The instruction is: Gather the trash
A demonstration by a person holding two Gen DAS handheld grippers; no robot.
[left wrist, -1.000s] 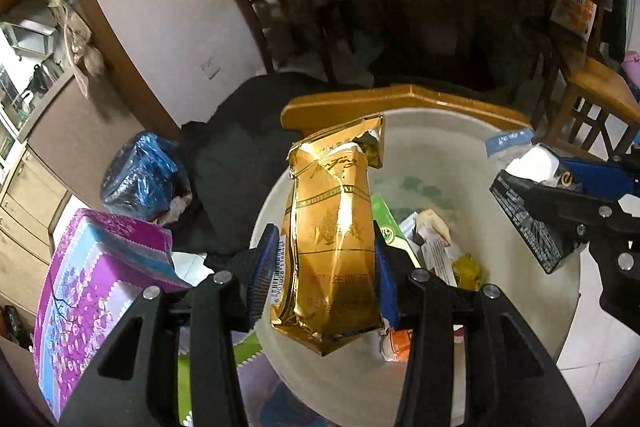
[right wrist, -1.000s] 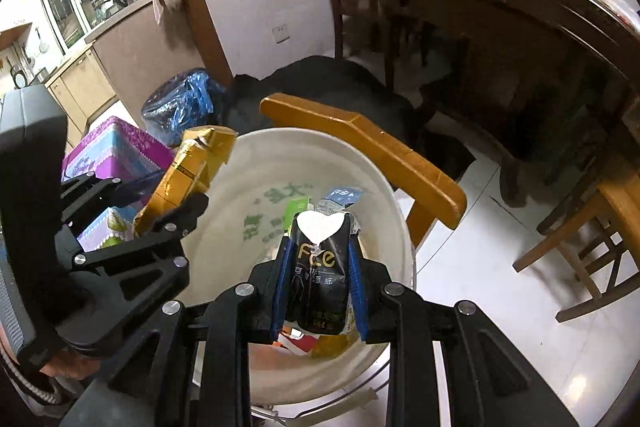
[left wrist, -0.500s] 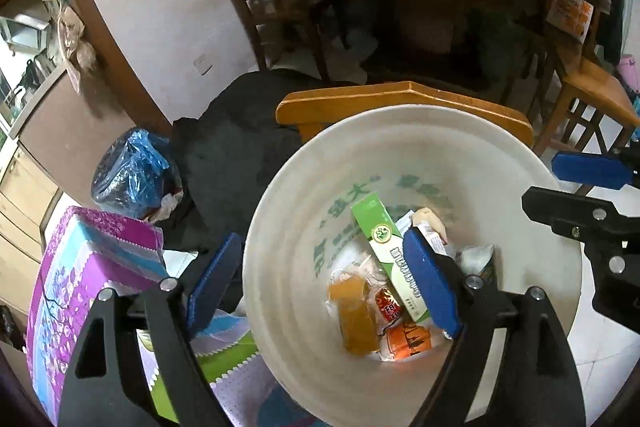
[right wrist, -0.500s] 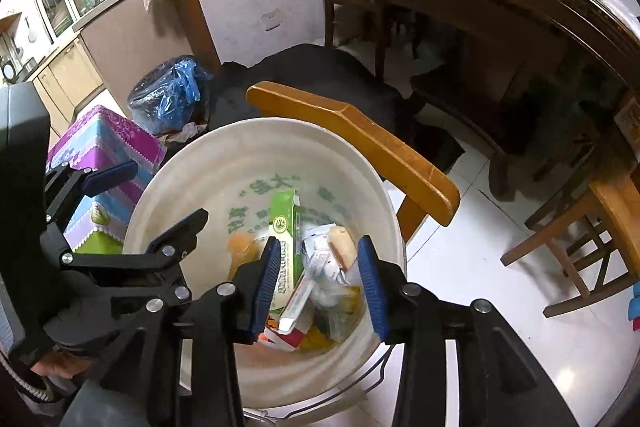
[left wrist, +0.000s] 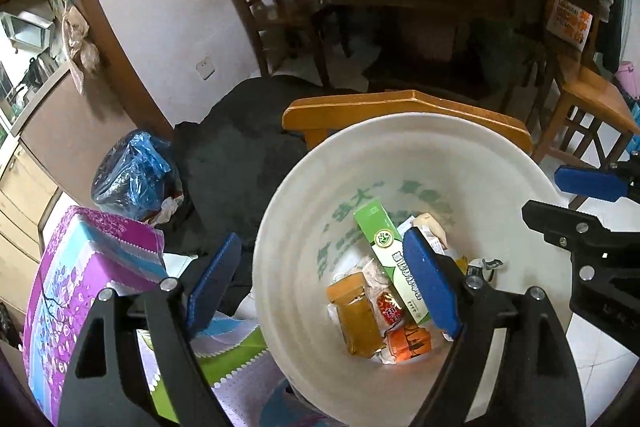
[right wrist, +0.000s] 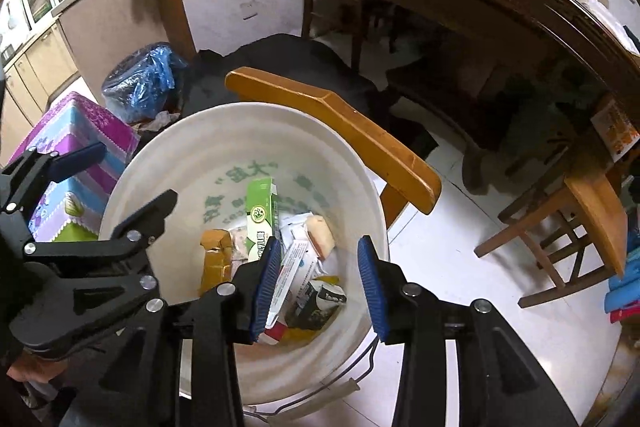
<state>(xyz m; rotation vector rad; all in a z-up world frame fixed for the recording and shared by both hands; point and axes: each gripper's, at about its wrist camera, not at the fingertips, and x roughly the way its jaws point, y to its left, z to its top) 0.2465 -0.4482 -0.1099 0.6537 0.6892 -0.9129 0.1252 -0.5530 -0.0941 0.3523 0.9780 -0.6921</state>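
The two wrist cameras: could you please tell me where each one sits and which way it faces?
Left wrist: on the left tool, aimed down into the white bucket; its own open fingers and the right tool's tips show.
Right wrist: on the right tool, aimed down into the same bucket; its open fingers and the left tool show.
Shared: bucket, green box, wooden chair back, blue bag.

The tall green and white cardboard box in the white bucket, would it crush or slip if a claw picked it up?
The tall green and white cardboard box looks thin-walled, so it would probably dent under a hard squeeze. Its flat faces should grip well. It leans loosely on other trash in the white bucket, so it is likely light and may shift when nudged.
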